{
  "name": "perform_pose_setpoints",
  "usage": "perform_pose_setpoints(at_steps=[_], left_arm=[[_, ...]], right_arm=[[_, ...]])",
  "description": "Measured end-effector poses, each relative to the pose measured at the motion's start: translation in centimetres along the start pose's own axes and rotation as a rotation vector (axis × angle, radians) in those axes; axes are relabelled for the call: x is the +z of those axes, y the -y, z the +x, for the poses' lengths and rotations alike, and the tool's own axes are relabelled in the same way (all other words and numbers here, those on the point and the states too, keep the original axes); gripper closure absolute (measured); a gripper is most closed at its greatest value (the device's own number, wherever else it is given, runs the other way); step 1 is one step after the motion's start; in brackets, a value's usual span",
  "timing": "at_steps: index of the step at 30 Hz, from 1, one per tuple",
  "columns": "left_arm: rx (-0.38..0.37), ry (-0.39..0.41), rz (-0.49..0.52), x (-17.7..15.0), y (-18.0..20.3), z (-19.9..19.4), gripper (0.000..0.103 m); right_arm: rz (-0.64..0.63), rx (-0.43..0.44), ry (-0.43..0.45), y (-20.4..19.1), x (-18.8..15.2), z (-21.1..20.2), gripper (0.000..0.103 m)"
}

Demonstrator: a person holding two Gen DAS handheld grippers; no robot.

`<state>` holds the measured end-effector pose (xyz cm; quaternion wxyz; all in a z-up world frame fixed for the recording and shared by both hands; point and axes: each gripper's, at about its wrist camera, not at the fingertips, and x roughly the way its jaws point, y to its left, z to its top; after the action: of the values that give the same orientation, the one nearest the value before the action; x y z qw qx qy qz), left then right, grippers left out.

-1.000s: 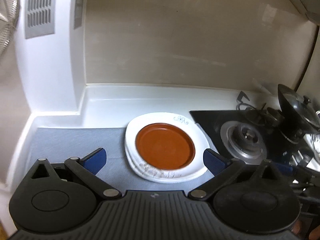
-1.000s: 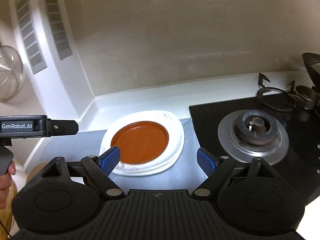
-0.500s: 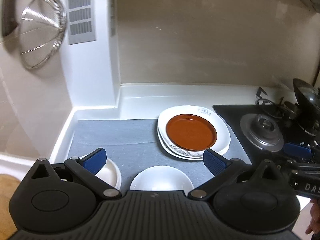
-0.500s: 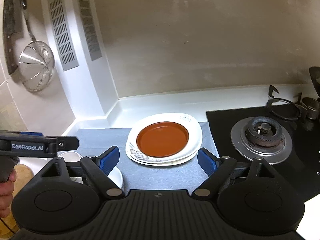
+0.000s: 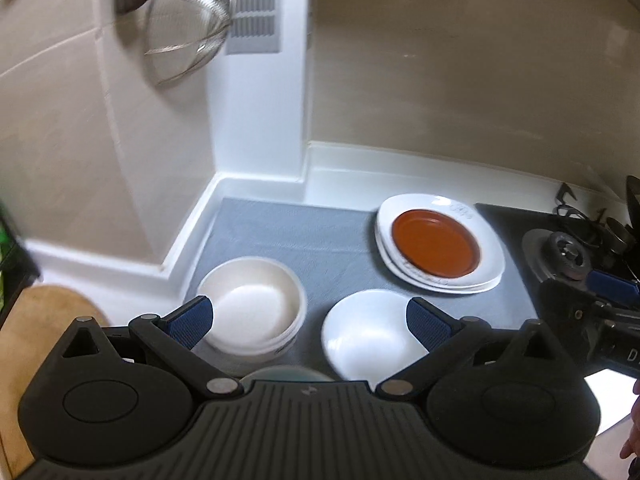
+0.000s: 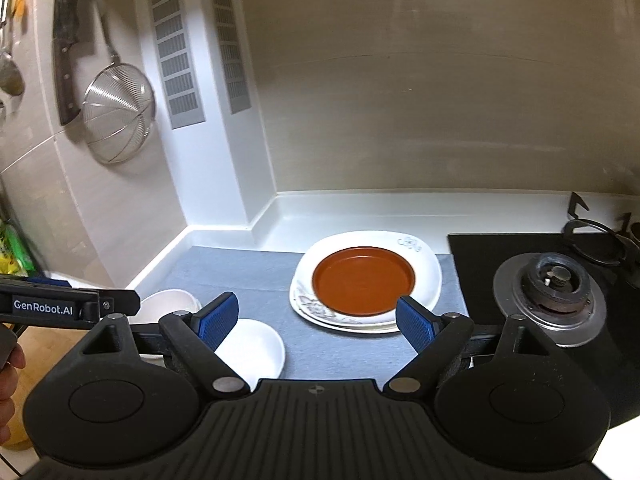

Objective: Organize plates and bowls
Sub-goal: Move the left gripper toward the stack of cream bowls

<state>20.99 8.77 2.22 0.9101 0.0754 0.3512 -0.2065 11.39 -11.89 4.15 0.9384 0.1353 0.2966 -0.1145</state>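
A brown round plate [image 5: 435, 247] lies on stacked white plates [image 5: 489, 264] on the grey mat [image 5: 296, 236]; the brown plate [image 6: 362, 280] and white plates [image 6: 428, 276] also show in the right wrist view. A cream bowl [image 5: 250, 306] and a white bowl [image 5: 370, 334] sit near me on the mat. The rim of a pale bluish dish [image 5: 286, 372] peeks out just under the left gripper's body. My left gripper [image 5: 309, 324] is open and empty above the bowls. My right gripper [image 6: 318, 322] is open and empty, in front of the plates, with the white bowl [image 6: 256, 350] at its left finger.
A gas hob [image 6: 548, 284] lies to the right of the mat. A mesh strainer [image 6: 118, 114] and a cleaver [image 6: 66, 52] hang on the left wall. A wooden board [image 5: 38, 320] lies at the left. White vented column [image 6: 192, 60] stands in the corner.
Both grippers have pulled back and away from the plates, and the left view has swung left. The two bowls have come into view. Both grippers stay open.
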Motion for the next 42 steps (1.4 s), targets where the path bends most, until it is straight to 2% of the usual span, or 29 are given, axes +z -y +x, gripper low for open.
perform_pose_setpoints(at_steps=[13, 21, 30, 35, 42], left_arm=[[0.104, -0.112, -0.106, -2.4, -4.8, 1.1, 0.000], [0.104, -0.159, -0.159, -2.2, -6.9, 2.6, 0.000], [0.141, -0.177, -0.235, -1.7, -9.9, 4.3, 0.000], [0.160, -0.177, -0.286, -1.1, -11.1, 5.8, 0.000], [0.161, -0.261, -0.350, 0.0, -11.9, 9.8, 0.000]], right_arm=[[-0.086, 0.101, -0.066, -3.7, -0.2, 2.1, 0.014], [-0.114, 0.111, -0.100, -5.1, -0.1, 3.4, 0.014], [-0.130, 0.114, -0.146, -5.8, 0.2, 5.4, 0.014], [-0.139, 0.133, -0.177, -6.1, 0.8, 7.5, 0.014], [-0.197, 0.169, -0.216, -8.2, 2.2, 12.2, 0.014]])
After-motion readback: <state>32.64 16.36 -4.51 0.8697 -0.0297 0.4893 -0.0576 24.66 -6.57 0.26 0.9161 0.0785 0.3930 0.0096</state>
